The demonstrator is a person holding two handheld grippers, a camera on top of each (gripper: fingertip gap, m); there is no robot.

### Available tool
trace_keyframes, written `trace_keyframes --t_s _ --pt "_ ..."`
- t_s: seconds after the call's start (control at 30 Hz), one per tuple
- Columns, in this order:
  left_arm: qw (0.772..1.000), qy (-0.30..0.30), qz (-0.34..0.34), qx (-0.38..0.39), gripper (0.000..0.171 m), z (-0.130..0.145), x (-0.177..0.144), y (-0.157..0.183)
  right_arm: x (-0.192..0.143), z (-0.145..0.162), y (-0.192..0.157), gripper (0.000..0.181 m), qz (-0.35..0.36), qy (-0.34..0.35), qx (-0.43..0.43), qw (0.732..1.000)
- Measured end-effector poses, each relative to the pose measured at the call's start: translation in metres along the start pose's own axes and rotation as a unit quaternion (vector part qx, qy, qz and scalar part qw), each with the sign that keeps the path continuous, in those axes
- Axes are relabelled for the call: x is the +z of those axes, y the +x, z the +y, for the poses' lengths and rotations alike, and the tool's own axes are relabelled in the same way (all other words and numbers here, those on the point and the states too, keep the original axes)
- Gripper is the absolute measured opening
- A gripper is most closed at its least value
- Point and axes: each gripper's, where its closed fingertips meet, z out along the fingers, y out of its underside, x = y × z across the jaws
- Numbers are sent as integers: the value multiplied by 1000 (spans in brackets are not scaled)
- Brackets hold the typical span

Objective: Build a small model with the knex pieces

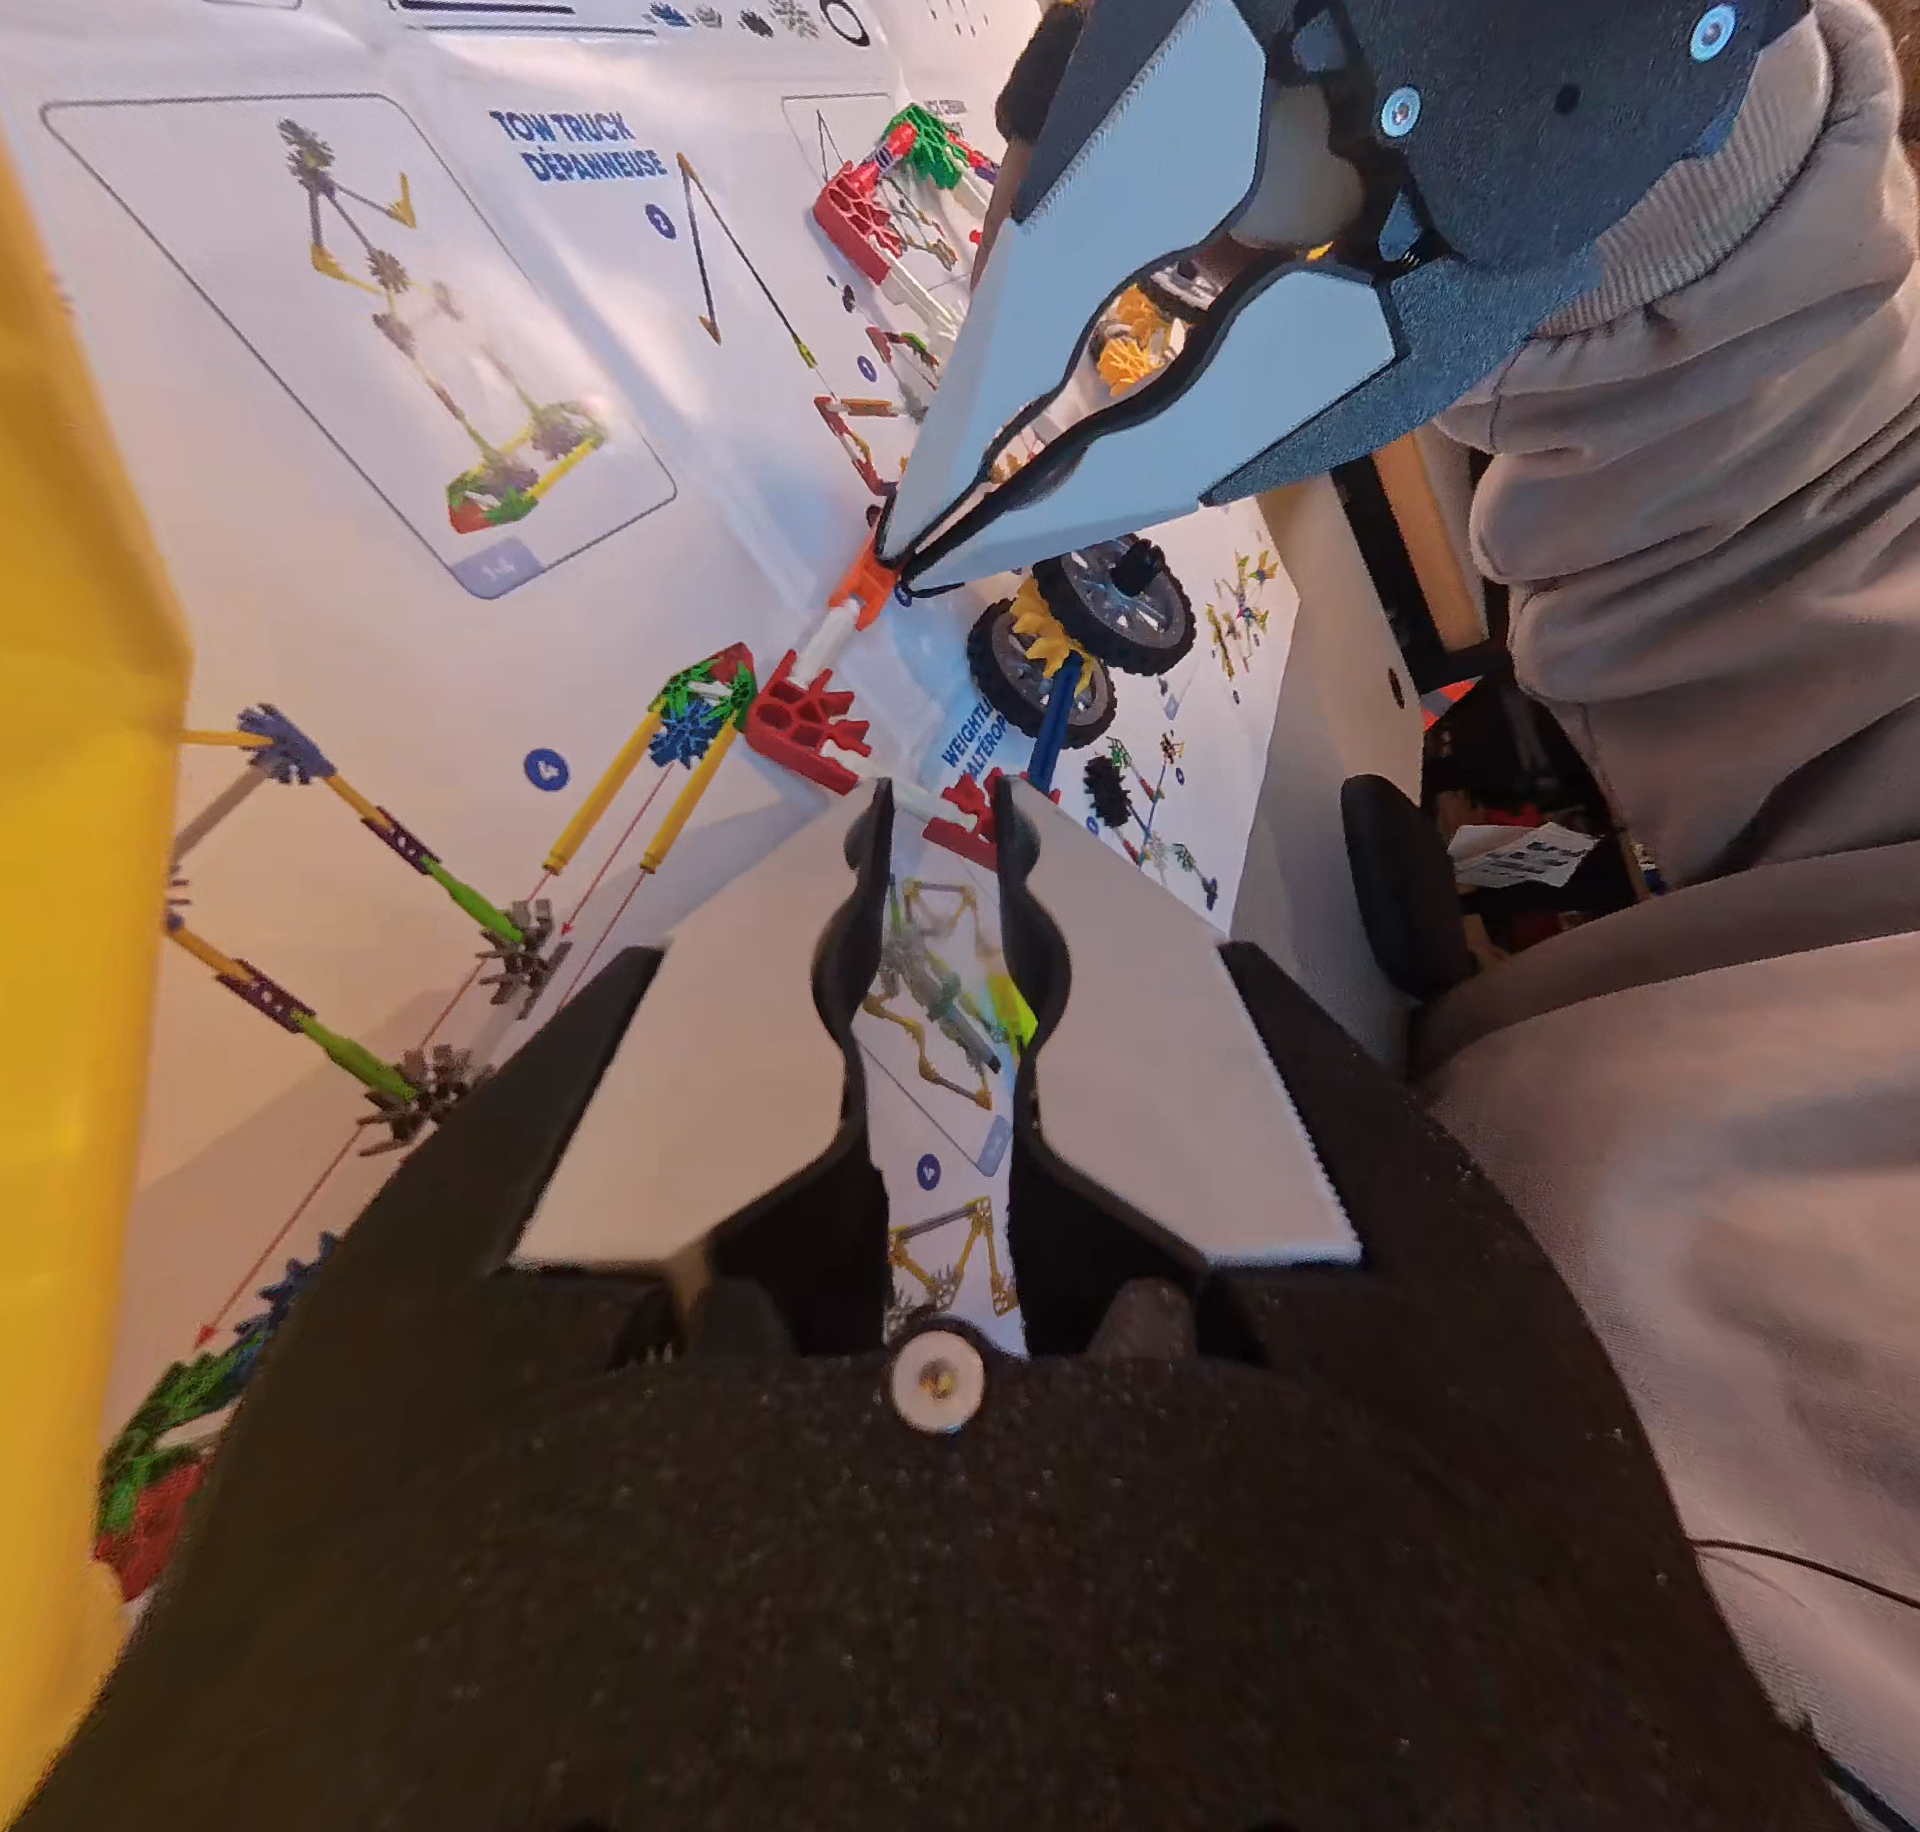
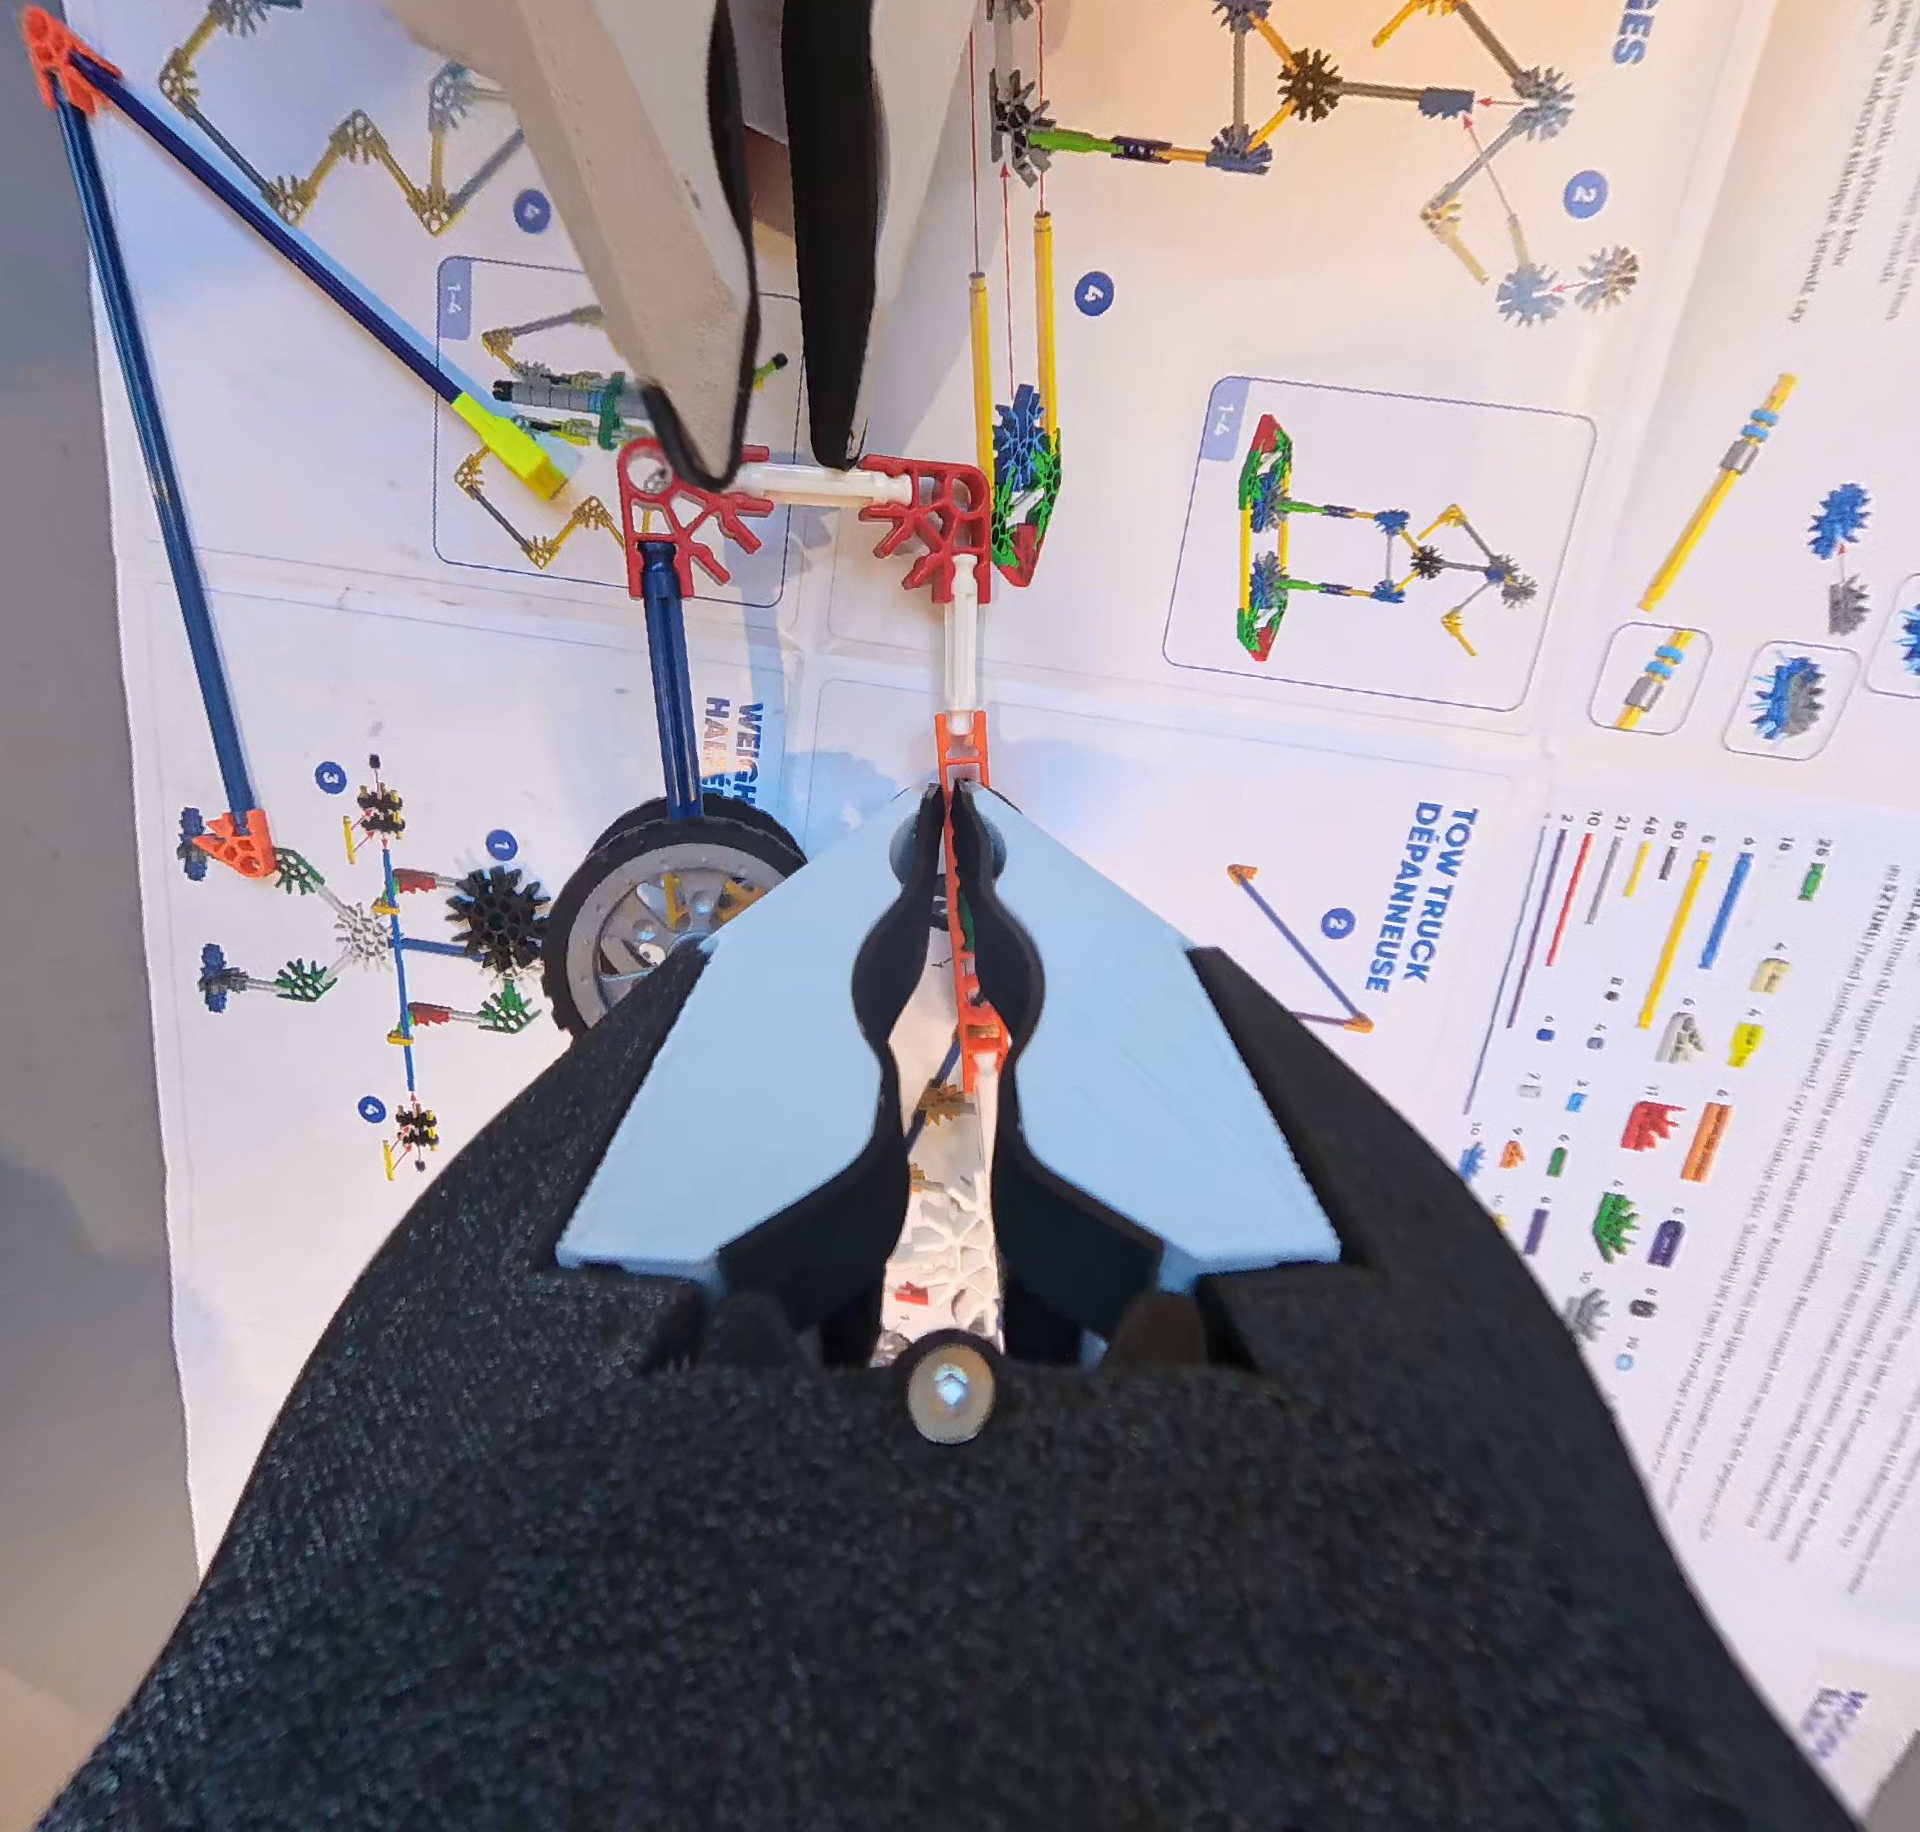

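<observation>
A small frame of rods and connectors lies on a printed instruction sheet (image 2: 1195,743). My right gripper (image 2: 951,795) is shut on a thin orange connector (image 2: 961,748), which sits on the end of a white rod (image 2: 961,639). That rod runs into a red connector (image 2: 940,525). A second white rod (image 2: 810,481) links it to another red connector (image 2: 675,520). My left gripper (image 1: 942,800) has its tips closed on that second red connector (image 1: 961,814), at its joint with the rod. The right gripper (image 1: 896,569) also shows in the left wrist view, pinching the orange connector (image 1: 860,587).
A blue rod (image 2: 670,681) runs from the held red connector to a pair of black wheels (image 2: 644,909). Two long blue rods with orange connectors (image 2: 156,432) lie at the sheet's left edge. A yellow box (image 1: 73,743) stands beside the sheet. A person's sleeve (image 1: 1714,639) is at the right. Spacing between my two grippers at the tips: around 6 cm.
</observation>
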Motion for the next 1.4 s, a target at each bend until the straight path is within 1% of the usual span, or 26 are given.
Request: trace_keyframes --t_s 0.13,0.33,0.5,0.6,0.9,1.0,1.07,1.13,1.17,1.2,1.3,1.37,1.4 --pt "997 -6 -52 54 5 1 2 -6 0 1 0 0 -3 10 9 1000" --pt "989 -15 -95 110 6 5 4 -8 1 1 0 0 -7 7 18 1000" --pt "978 -29 -131 161 5 9 7 -10 3 1 0 0 -12 -18 30 999" --pt "970 -29 -154 188 4 10 8 -10 4 3 0 0 -11 -34 20 999" --pt "969 -32 -150 193 1 9 8 -12 4 3 0 0 -5 -36 26 999" --pt "971 -29 -143 187 2 8 7 -11 3 3 0 0 5 -37 4 999" --pt "975 -26 -134 176 3 7 6 -10 2 2 -2 4 12 -39 -21 999" --pt "978 -21 -120 170 4 5 4 -6 -1 0 0 13 19 -35 -32 999" --pt "979 -16 -116 169 5 2 1 -4 -3 -1 0 15 20 -34 -37 999" --pt "978 -10 -123 170 12 -2 -2 -5 -5 -1 1 16 21 -32 -41 998" --pt "973 -4 -143 182 17 -11 -9 -10 -1 3 6 17 29 -41 -48 998" --pt "976 -16 -137 169 24 -9 -6 -12 4 5 5 8 22 -36 -50 998" --pt "978 -19 -134 161 26 -9 -2 -14 4 2 3 8 18 -24 -51 998"
